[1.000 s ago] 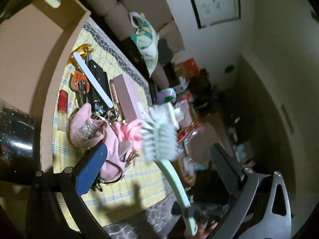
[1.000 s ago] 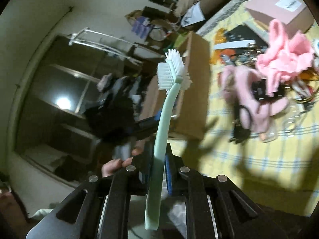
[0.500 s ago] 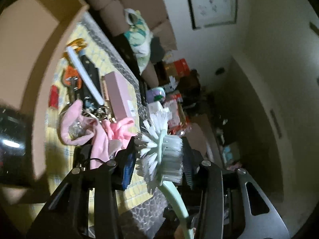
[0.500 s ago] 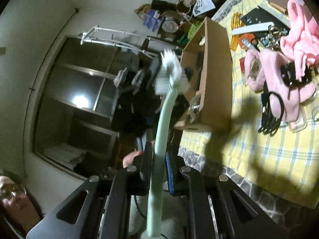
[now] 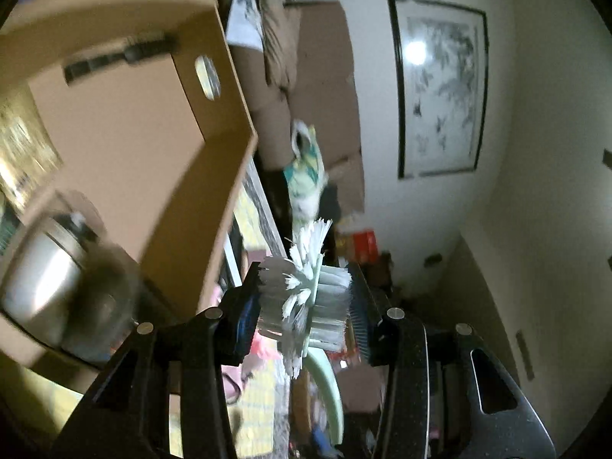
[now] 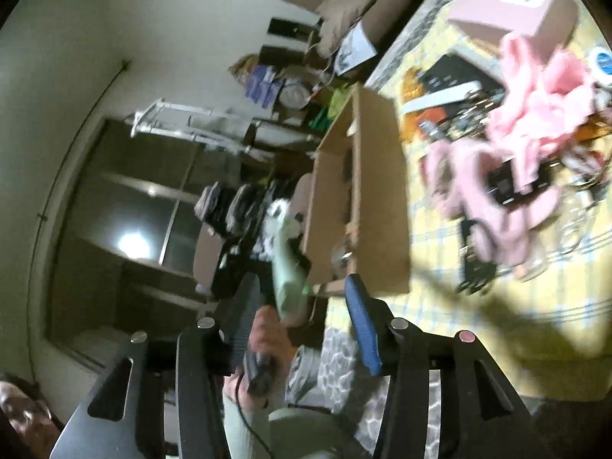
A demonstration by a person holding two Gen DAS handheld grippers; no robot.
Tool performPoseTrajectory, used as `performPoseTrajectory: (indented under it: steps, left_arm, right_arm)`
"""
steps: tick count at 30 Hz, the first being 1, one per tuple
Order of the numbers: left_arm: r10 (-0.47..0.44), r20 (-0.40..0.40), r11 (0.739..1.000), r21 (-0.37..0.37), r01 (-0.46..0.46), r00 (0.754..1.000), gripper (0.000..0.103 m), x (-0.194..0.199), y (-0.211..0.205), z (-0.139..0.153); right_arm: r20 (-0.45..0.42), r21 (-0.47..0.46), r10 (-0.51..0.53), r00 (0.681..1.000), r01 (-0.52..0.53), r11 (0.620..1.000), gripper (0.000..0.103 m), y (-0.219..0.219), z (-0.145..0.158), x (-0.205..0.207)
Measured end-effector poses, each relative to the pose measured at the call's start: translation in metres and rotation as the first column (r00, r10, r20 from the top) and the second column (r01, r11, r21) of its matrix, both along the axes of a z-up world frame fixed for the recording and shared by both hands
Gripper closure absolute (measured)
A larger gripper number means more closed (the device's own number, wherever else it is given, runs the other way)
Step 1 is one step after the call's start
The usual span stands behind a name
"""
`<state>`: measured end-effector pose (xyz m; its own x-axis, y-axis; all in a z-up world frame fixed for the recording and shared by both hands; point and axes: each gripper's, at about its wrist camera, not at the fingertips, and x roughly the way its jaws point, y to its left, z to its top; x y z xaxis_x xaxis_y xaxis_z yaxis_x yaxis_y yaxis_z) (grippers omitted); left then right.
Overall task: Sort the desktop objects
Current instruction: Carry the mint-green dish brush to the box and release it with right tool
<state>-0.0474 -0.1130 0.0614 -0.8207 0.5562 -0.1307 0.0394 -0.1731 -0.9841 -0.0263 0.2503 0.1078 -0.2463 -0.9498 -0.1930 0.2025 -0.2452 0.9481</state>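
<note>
A pale green dish brush (image 5: 306, 298) with white bristles sits crosswise between the pads of my left gripper (image 5: 304, 306), which is shut on its bristle head. Its curved handle trails down toward the camera. Close by on the left stands the open cardboard box (image 5: 160, 153). In the right wrist view my right gripper (image 6: 302, 317) has its jaws opening. The brush handle (image 6: 287, 279) stands free in the gap, touching neither pad. A person's hand (image 6: 264, 332) shows just behind it.
A silver can (image 5: 38, 287) lies inside the box. On the yellow checked cloth (image 6: 497, 325) lie a pink fluffy cloth (image 6: 535, 114), a pink carton (image 6: 512, 4), black gadgets and keys. A framed picture (image 5: 440, 88) hangs on the wall.
My left gripper closed on the brush head and swung with it toward the cardboard box. My right gripper let go of the handle and its jaws spread apart.
</note>
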Motion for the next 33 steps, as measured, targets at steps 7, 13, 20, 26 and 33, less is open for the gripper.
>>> performPoseTrajectory:
  steps: [7,13,20,26,33]
  left_arm:
    - [0.067,0.014,0.997,0.041,-0.067,0.998,0.064,0.006,-0.022,-0.011]
    - [0.116,0.008,0.991,0.069,-0.116,0.993,0.064,0.013,-0.05,-0.017]
    - [0.177,-0.005,0.982,0.068,-0.176,0.984,0.064,0.016,-0.088,-0.02]
    - [0.23,-0.013,0.973,0.004,-0.23,0.973,0.063,0.005,-0.116,-0.019]
    - [0.195,0.101,0.98,-0.056,-0.19,0.976,0.059,-0.034,-0.122,-0.041]
  right_arm:
    - [-0.027,0.06,0.08,0.996,-0.078,0.995,0.061,-0.066,0.011,0.006]
    - [-0.027,0.111,0.017,1.0,-0.014,0.994,0.076,-0.095,0.013,-0.026]
    - [-0.041,0.157,-0.004,0.999,0.011,0.988,0.083,-0.152,0.025,-0.087]
    - [-0.048,0.193,0.009,0.999,0.001,0.981,0.083,-0.219,0.038,-0.153]
    - [0.036,0.289,0.046,0.998,-0.055,0.956,0.083,-0.294,0.01,-0.224]
